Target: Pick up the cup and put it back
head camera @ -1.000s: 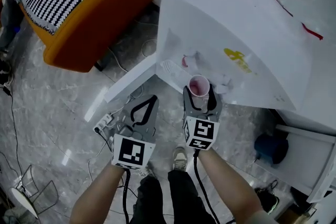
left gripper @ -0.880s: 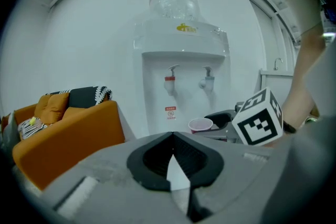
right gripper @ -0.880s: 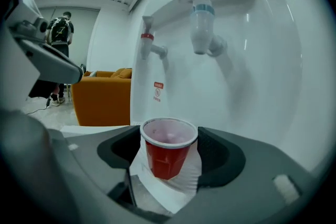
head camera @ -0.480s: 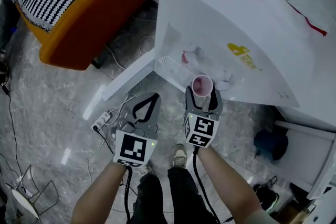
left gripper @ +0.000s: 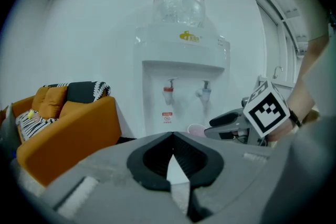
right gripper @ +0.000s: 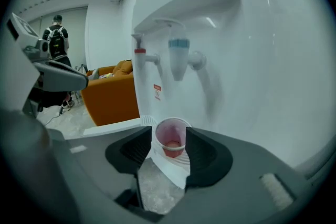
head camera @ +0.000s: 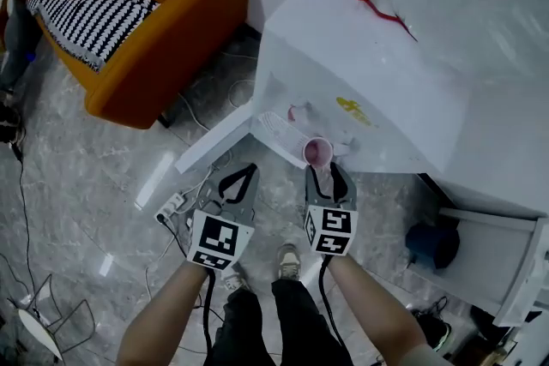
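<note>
Closing around the cup [right gripper: 171,140], the right tongs [right gripper: 169,136] had just been drawing their jaws in, and the black pads stood against the cup's two sides, holding it. The pink cup stood upright between them, mouth up, straight ahead of the tongs' body and over the white ribbed drip tray [right gripper: 167,169] of the water dispenser [right gripper: 220,44]. Whether its base touched the tray could not be told. Beyond and above the right tongs hung the red tap [right gripper: 138,54] and the blue tap [right gripper: 179,57]. The left tongs [left gripper: 171,136] were just beside the right ones, on their left and short of the dispenser. Their jaws met at the tips with nothing between them. Well off to the left of the left tongs stood an orange sofa [left gripper: 68,123].
</note>
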`<state>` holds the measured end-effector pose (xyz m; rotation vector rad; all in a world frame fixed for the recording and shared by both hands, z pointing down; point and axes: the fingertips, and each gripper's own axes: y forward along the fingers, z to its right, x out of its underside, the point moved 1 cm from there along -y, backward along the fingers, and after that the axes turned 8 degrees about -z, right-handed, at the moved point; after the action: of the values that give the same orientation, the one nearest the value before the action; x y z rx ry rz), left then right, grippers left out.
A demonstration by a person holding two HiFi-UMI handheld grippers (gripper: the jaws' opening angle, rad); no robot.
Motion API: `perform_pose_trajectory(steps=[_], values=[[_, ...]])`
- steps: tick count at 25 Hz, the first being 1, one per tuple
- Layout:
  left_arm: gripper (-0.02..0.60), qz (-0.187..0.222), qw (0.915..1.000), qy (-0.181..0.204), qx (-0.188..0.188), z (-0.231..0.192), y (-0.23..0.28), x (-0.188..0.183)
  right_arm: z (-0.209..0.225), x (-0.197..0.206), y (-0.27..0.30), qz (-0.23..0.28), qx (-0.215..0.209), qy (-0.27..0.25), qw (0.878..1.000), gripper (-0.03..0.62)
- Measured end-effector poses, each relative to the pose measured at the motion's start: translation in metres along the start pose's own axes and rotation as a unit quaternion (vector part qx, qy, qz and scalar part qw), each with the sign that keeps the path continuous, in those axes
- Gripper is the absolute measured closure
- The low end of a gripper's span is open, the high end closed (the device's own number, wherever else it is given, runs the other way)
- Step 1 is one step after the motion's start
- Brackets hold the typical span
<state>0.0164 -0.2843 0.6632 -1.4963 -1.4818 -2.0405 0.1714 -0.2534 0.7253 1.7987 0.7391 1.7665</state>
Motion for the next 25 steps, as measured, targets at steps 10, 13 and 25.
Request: perform_pose_trajectory(steps=[10,13,25], values=[[0.580,0.011,0.9995,0.022,-0.022,-0.002,-0.081,-0.082,-0.020,-0.085,-0.102,0.023,-0.064,-0.004,0.998,0.481],[0.580,0.021,0.9991,0.028,-0.025,0.003,-0.108,-0.110,-0.029,-0.117,-0.142,0.029,-0.078,-0.017,0.996,0.489],[0.580,0.114,0.9891,0.082,-0.043,0.056,-0.250,-0.252,-0.030,-0.231,-0.320,0.110,-0.116,-0.069,0.985,0.554]])
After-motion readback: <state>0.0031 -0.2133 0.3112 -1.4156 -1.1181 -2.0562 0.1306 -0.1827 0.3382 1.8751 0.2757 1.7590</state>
